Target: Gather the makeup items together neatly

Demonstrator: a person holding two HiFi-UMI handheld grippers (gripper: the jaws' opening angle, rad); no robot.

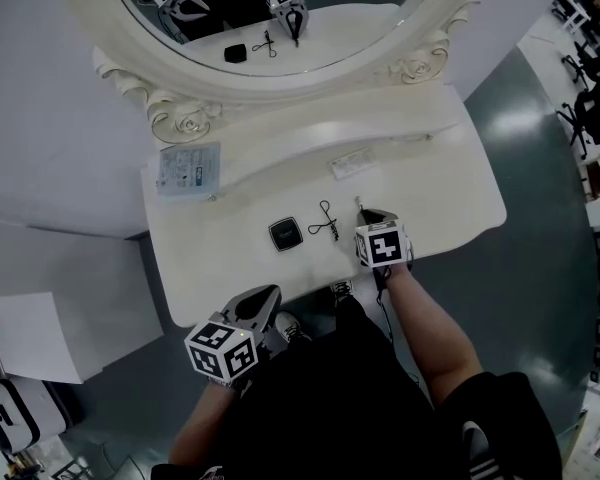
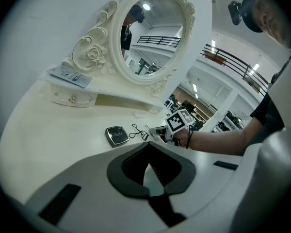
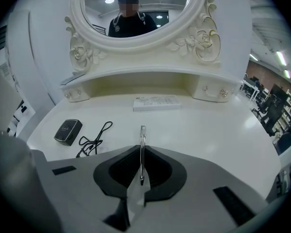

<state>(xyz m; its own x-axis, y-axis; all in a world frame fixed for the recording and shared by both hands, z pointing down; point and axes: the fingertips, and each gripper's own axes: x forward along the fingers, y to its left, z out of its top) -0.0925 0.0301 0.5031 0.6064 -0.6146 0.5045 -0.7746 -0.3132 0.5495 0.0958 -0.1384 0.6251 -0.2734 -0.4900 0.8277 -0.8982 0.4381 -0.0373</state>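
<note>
A: Right gripper [image 1: 370, 218]?
B: Clamped on slim metal tool [image 3: 142, 140], at 3 o'clock of eyelash curler [image 1: 325, 220]; compact [image 1: 285, 234] at curler's 9 o'clock.
A: Left gripper [image 2: 148, 147]?
B: Jaws together, empty, at compact's 6 o'clock in the head view.

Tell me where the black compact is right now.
In the head view the black compact lies on the vanity top near its front edge, just left of the eyelash curler.
</note>
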